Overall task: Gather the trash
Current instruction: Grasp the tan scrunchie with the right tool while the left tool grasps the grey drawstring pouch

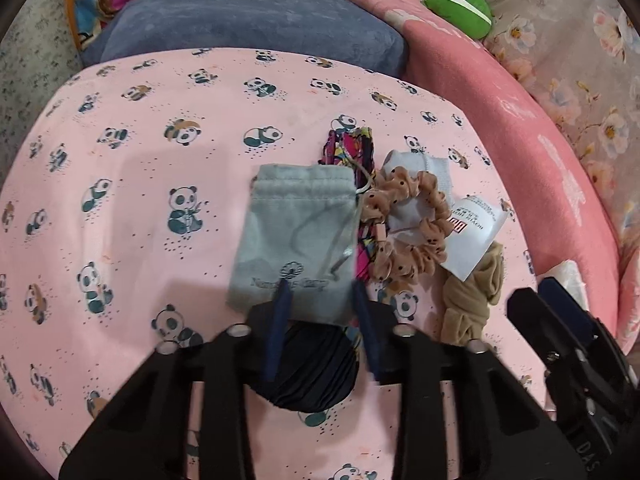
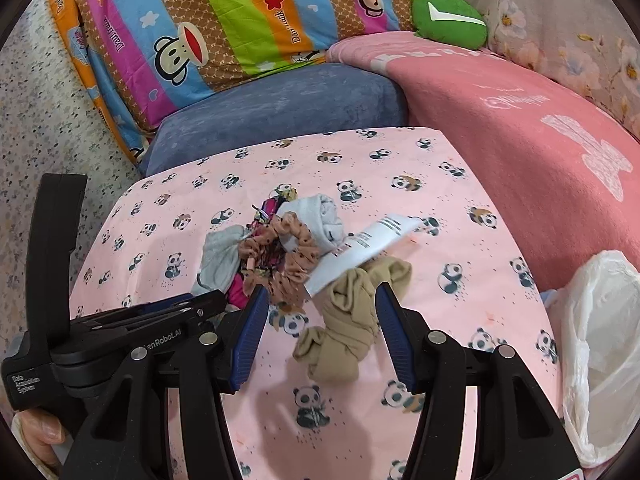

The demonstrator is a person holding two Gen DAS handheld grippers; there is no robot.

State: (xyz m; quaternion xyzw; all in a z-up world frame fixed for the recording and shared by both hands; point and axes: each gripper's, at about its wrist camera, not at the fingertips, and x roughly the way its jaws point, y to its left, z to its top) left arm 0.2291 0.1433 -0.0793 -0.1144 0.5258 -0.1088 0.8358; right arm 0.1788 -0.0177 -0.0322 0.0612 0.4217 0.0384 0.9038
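- Left gripper (image 1: 322, 300): we hold its blue fingers (image 1: 280, 320) narrowly parted, tips at the near edge of the grey pouch (image 1: 298, 240), nothing pinched. A dark pleated item (image 1: 308, 372) lies under them.
- Pouch: flat on the panda cloth (image 1: 120, 200), drawstring loose across it.
- Patterned fabric (image 1: 354, 148): tucked just right of and partly under the pouch.
- Scrunchie (image 1: 404, 228): tan, dotted, touching the pouch's right edge, lying over a white sock (image 1: 420, 168).
- Label (image 1: 472, 236): white printed paper, overlapping the scrunchie's right side.
- Stocking (image 2: 352, 320): beige, knotted, its far end just under the label. We hold the right gripper (image 2: 320, 300) wide open, one finger on each side of it, not touching.
- Surface: pink panda-print cloth over a raised cushion.
- Surroundings: blue pillow (image 2: 280, 104) behind it, striped monkey-print bedding (image 2: 224, 28) further back, pink blanket (image 2: 520, 136) to the right, green plush (image 2: 450, 20) beyond.
- Plastic bag (image 2: 600, 352): white, at the far right beside the cloth, mouth open; contents cannot be told.
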